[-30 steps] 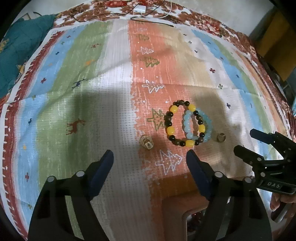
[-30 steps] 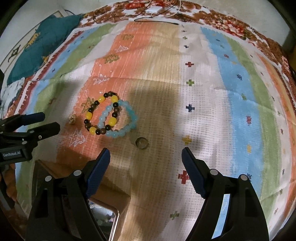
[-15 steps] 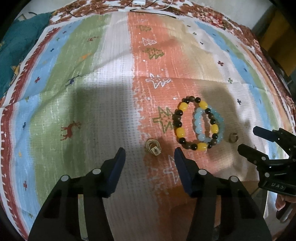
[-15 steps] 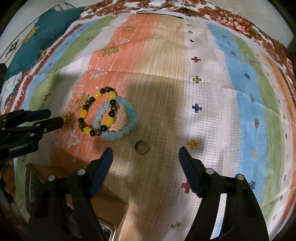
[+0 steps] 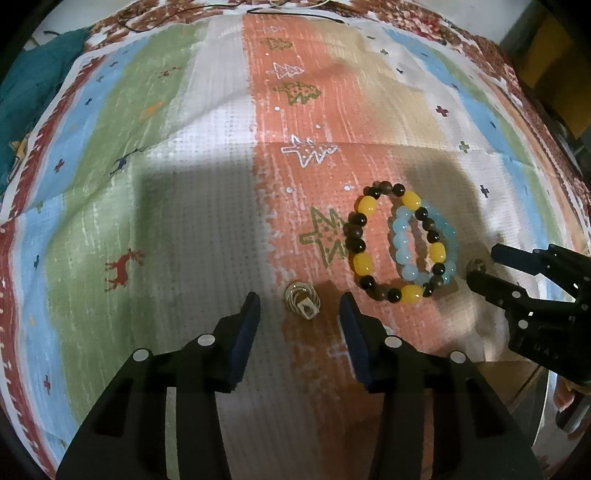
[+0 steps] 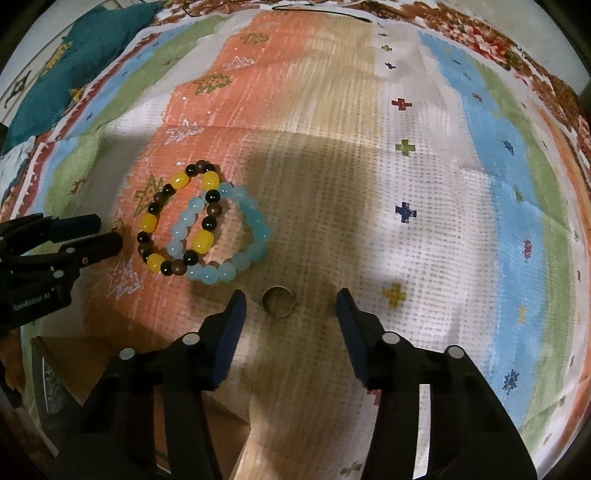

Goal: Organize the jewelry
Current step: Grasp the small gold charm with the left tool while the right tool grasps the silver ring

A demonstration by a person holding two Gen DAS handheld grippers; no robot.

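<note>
A small gold ring with a pale stone [image 5: 301,303] lies on the striped cloth between the fingers of my open left gripper [image 5: 298,306]. A plain metal band ring [image 6: 279,307] lies between the fingers of my open right gripper [image 6: 289,304], nearer the left finger. A yellow-and-dark bead bracelet [image 5: 393,244] overlaps a light blue bead bracelet [image 5: 424,244] on the orange stripe; both show in the right wrist view, the yellow-and-dark bracelet [image 6: 177,225] to the left of the blue bracelet [image 6: 236,258]. The right gripper [image 5: 484,267] shows in the left wrist view, the left gripper [image 6: 107,236] in the right wrist view.
A striped cloth [image 5: 155,184] with trees and deer covers the surface. A brown box with a metal-edged opening [image 6: 55,380] sits at the near edge between the grippers. A teal cloth [image 6: 74,66] lies at the far left. A cable [image 5: 295,13] runs along the far edge.
Both grippers have moved forward and down toward the cloth. The gold ring now sits between the left fingers, the band ring between the right fingers. The left fingers stand narrower than a second ago.
</note>
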